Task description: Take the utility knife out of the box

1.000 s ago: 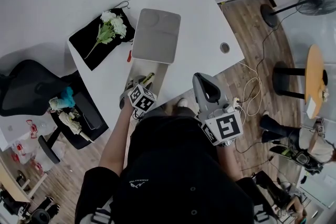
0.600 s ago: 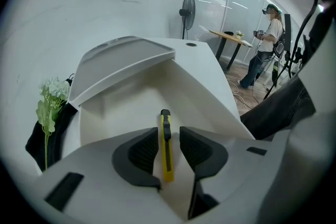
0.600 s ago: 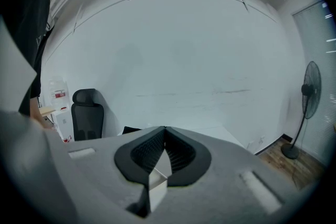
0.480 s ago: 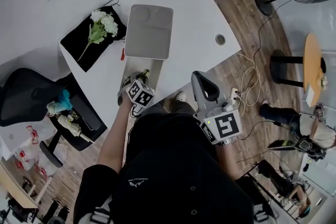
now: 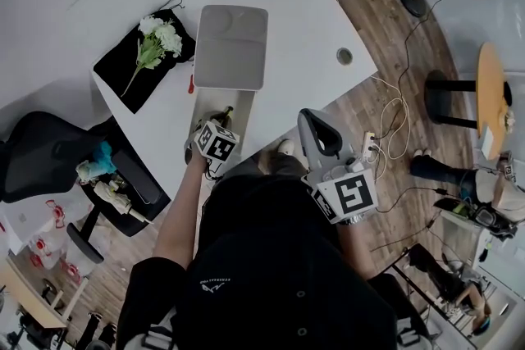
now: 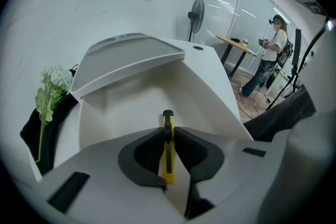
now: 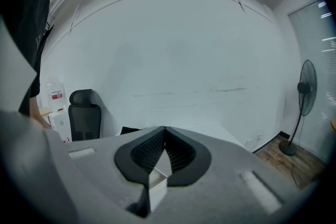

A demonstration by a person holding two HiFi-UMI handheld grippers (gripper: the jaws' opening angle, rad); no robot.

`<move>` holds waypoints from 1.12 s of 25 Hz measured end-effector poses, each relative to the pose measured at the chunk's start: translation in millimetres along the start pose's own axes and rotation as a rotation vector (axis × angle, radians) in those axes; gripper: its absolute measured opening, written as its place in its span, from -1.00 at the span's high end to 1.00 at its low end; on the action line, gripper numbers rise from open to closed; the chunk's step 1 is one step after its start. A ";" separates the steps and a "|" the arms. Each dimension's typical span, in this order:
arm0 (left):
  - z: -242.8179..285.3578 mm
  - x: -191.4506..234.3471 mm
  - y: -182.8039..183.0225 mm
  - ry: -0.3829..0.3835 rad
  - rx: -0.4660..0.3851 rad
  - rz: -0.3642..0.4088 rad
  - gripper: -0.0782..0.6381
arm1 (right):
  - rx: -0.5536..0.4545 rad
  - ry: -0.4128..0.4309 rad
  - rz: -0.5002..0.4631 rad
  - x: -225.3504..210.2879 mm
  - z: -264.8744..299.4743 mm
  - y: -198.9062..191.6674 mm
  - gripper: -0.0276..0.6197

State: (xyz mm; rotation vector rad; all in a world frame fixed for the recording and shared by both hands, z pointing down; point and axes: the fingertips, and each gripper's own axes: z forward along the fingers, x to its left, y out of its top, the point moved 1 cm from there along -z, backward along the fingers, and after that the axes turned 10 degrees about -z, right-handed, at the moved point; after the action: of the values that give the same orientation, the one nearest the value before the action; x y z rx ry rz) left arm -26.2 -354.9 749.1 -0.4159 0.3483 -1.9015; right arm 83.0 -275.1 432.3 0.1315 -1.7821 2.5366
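**Left gripper** (image 5: 218, 125): pitched steeply nose-down into the open white box (image 6: 123, 96), on a bare forearm stretched forward from the torso, marker cube uppermost. Jaws just drawn inward, pads now pressed against both flanks of the yellow utility knife (image 6: 168, 157).

**Utility knife**: inside the box walls, set lengthwise along the gripper's line, black tip at the far end. Not clear whether resting on the box floor or raised off it.

**Box lid** (image 6: 131, 55): hinged back and tilted up at the far side of the box.

**Right gripper** (image 7: 164, 132): held back close to the body, off the near edge of the white table (image 5: 303, 20) and above the wood floor, aimed slightly below level toward the blank wall. Jaws closed tip to tip, nothing between them.

**Elsewhere on the table**: white flowers (image 5: 156, 38) lying on a black cloth (image 5: 131, 78), left of the lid and well apart from both grippers
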 end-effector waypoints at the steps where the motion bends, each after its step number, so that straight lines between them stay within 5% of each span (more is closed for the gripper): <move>1: -0.6 0.0 -0.5 -0.002 0.001 -0.001 0.61 | 0.000 0.001 0.000 0.9 -0.6 -0.3 0.90; 12: -27.1 -1.9 12.1 0.045 -0.088 -0.035 0.61 | -0.026 0.033 -0.006 0.3 -10.9 0.6 0.90; 28: -124.4 -20.1 35.5 0.236 -0.385 -0.291 0.61 | -0.087 0.271 -0.051 14.4 -31.8 2.6 0.90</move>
State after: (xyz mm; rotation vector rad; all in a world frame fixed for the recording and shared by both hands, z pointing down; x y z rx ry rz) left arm -45.2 -343.3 620.1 -0.5184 0.8580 -2.1762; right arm 66.9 -246.3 420.5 -0.1601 -1.7536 2.3067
